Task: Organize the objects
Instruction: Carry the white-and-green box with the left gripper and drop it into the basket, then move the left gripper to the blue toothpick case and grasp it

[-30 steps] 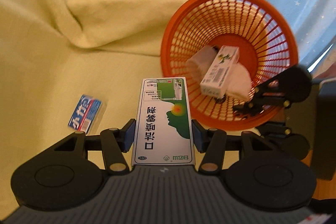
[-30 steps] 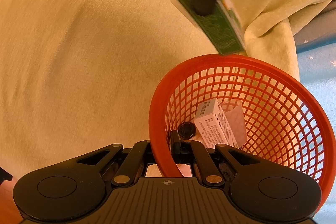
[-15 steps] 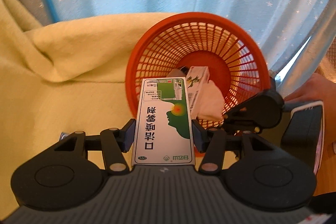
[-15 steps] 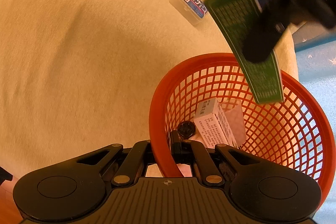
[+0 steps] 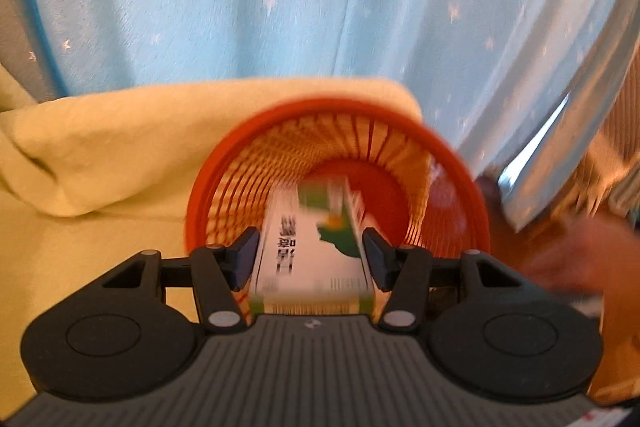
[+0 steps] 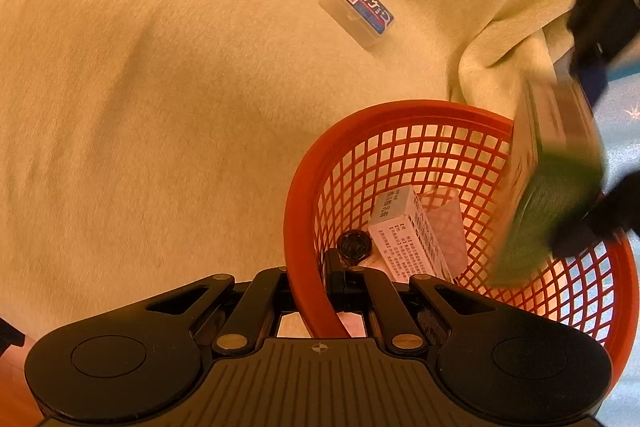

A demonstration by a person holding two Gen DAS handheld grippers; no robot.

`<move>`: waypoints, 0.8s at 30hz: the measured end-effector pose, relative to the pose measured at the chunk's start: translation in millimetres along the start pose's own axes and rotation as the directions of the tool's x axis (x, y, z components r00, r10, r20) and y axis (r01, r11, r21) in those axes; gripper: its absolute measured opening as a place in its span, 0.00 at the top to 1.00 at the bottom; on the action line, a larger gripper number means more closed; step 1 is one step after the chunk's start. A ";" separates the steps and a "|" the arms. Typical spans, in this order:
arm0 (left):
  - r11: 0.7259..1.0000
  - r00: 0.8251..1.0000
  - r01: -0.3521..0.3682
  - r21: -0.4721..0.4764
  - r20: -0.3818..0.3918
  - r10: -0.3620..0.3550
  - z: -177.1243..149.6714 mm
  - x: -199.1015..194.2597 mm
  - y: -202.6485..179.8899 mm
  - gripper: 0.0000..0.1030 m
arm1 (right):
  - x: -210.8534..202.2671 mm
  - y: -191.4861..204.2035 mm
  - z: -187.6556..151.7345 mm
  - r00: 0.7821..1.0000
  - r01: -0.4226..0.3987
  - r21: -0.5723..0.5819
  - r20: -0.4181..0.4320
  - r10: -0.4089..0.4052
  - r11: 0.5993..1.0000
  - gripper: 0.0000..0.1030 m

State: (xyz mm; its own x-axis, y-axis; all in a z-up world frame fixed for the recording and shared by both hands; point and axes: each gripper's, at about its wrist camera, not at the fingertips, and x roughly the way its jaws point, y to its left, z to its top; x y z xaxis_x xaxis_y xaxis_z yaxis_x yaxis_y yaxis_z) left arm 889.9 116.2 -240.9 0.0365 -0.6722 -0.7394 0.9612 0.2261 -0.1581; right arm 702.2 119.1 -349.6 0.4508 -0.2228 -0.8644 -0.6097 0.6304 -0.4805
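While a pale yellow blanket (image 6: 180,107) spreads beneath, the right gripper (image 6: 320,291) clamps the orange mesh basket (image 6: 304,227) rim; the left gripper (image 5: 310,253), jaws parted, flanks a green-and-white carton (image 5: 312,259) over it; a small blue packet (image 6: 362,9) lies apart.

The green-and-white box (image 5: 312,251) tilts nose-down over the orange mesh basket (image 6: 400,115). Inside lie a white printed carton (image 6: 404,231) and a black round cap (image 6: 354,245). A small clear-cased pack (image 6: 362,9) lies flat on the yellow cloth (image 6: 160,87), well apart from the basket.
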 end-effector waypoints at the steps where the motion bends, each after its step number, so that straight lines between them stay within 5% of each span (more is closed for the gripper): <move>1: 1.000 1.000 -0.003 -0.001 0.007 0.003 3.3 1.7 0.1 0.42 | 0.1 0.2 0.0 1.000 0.000 0.001 -0.003 0.000 1.000 1.00; 6: 0.999 0.999 -0.043 0.001 0.032 0.042 5.0 -5.2 3.9 0.42 | 0.0 -0.7 -1.2 1.000 0.002 0.007 -0.010 -0.002 1.000 1.00; 24: 0.969 0.972 -0.226 -0.094 -0.093 0.218 -65.8 -34.2 51.6 0.42 | 2.2 -3.9 -2.4 1.000 -0.004 0.003 -0.013 0.004 1.000 1.00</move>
State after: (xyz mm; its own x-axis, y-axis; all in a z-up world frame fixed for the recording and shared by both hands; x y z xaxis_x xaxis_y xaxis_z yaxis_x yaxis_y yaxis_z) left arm 920.2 197.2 -266.8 0.2194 -0.5382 -0.8137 0.8978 0.4378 -0.0475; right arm 704.0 114.3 -350.0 0.4401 -0.2301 -0.8680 -0.6096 0.6331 -0.4770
